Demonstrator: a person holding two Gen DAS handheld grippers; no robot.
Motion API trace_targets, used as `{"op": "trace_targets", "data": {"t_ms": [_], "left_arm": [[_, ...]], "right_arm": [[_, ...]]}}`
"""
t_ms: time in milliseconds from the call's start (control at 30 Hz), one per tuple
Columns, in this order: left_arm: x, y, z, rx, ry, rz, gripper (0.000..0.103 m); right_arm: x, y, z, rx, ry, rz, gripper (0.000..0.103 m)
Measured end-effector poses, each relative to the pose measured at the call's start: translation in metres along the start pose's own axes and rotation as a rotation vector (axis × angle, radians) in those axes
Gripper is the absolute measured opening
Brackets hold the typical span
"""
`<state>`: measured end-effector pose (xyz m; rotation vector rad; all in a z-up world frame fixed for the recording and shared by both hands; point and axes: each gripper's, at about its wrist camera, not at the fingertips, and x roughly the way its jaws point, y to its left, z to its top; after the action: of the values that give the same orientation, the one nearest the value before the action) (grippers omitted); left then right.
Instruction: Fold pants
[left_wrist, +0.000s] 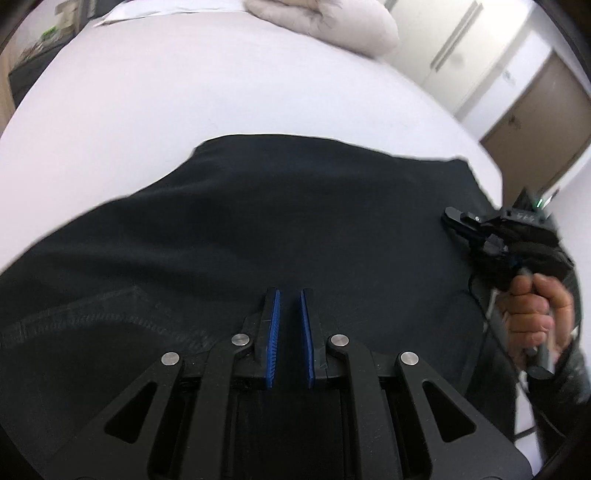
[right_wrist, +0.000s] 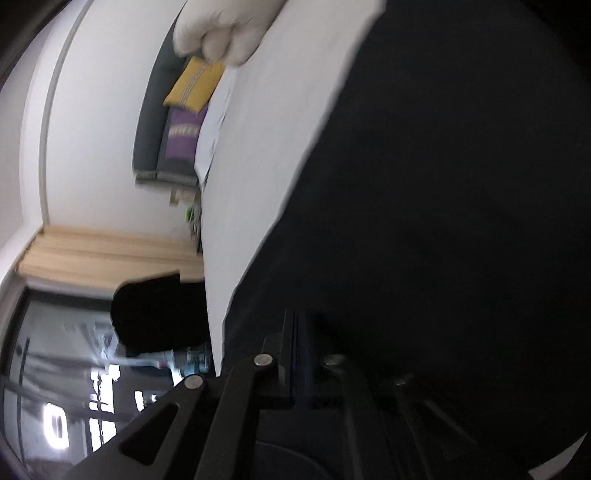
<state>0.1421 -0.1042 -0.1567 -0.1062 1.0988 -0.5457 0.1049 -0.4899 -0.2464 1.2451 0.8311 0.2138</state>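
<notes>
A pair of black fabric pants (left_wrist: 258, 229) lies spread across the lower and middle part of the left wrist view, on a white sheeted bed (left_wrist: 147, 110) that fills the upper half of that frame. A stitched seam or pocket edge runs across the cloth at lower left. The left gripper (left_wrist: 288, 295), black with blue ribbed pads (left_wrist: 272, 332), sits at the bottom centre over the dark cloth; its jaws stand nearly closed with a narrow slit between the pads, and nothing can be seen pinched in that gap. At the right edge of the same frame a bare hand (left_wrist: 535, 314) grips the handle of the right gripper (left_wrist: 448, 216), whose black tip rests at the right border of the pants; a small green light glows on its body. A pale beige folded quilt (left_wrist: 325, 18) lies at the top of the frame on the far end of the bed, and a brown door (left_wrist: 535, 122) shows at upper right. In the right wrist view, rolled sideways and blurred, the pants (right_wrist: 443, 203) fill the right half and the white bed (right_wrist: 266, 147) runs down the centre. The right gripper (right_wrist: 299, 325) at bottom centre has its jaws clenched together; whether cloth is caught between them cannot be told. At upper left of this frame a yellow cushion (right_wrist: 192, 85) sits above a purple cushion (right_wrist: 181, 134) with a pale patterned band, both on a grey sofa (right_wrist: 147, 147). No brand, label or writing is legible in either view.
</notes>
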Motion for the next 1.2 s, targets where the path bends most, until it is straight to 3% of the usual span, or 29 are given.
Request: {"op": "trace_targets", "data": {"t_ms": [100,300,367,400,467,567,633,733,833,933,1000,1100,1200], "left_arm": [[-0.006,0.014,-0.008,-0.052,-0.015,-0.013,0.011],[-0.015,0.019,-0.023,-0.097,-0.053,-0.029,0.011],[-0.023,0.017,-0.025,-0.105,-0.074,-0.013,0.011],[-0.028,0.014,-0.024,-0.103,-0.087,-0.011,0.011],[-0.034,-0.002,-0.012,-0.068,-0.119,-0.054,0.011],[-0.036,-0.03,0.012,0.054,-0.146,-0.063,0.011],[-0.023,-0.033,0.018,0.098,-0.109,-0.033,0.011],[-0.011,0.006,0.019,0.023,-0.05,0.029,0.011],[-0.029,0.063,0.01,-0.097,-0.085,0.013,0.011],[-0.05,0.098,0.001,-0.117,-0.129,0.044,0.011],[-0.056,0.118,-0.003,-0.142,-0.14,0.021,0.011],[-0.059,0.136,-0.001,-0.169,-0.166,0.0,0.011],[-0.055,0.147,0.004,-0.179,-0.178,-0.001,0.011]], "right_arm": [[-0.045,-0.016,0.02,-0.008,-0.127,-0.024,0.0],[-0.172,-0.088,0.07,0.218,-0.486,-0.085,0.0],[-0.198,-0.078,0.071,0.23,-0.548,-0.121,0.004],[-0.202,-0.06,0.065,0.169,-0.541,-0.144,0.005],[-0.185,-0.024,0.05,0.052,-0.447,-0.084,0.005],[-0.115,0.028,0.017,-0.092,-0.205,-0.002,0.005],[-0.04,0.059,-0.022,-0.152,-0.022,0.042,0.005],[0.048,0.071,-0.069,-0.187,0.202,0.016,0.005],[0.098,0.063,-0.087,-0.171,0.321,-0.034,0.005],[0.1,0.054,-0.073,-0.152,0.294,-0.058,0.0],[0.104,0.059,-0.056,-0.14,0.23,-0.085,0.0],[0.077,0.044,-0.032,-0.076,0.081,-0.173,0.0],[0.05,0.045,-0.032,-0.065,0.015,-0.232,0.005]]}}
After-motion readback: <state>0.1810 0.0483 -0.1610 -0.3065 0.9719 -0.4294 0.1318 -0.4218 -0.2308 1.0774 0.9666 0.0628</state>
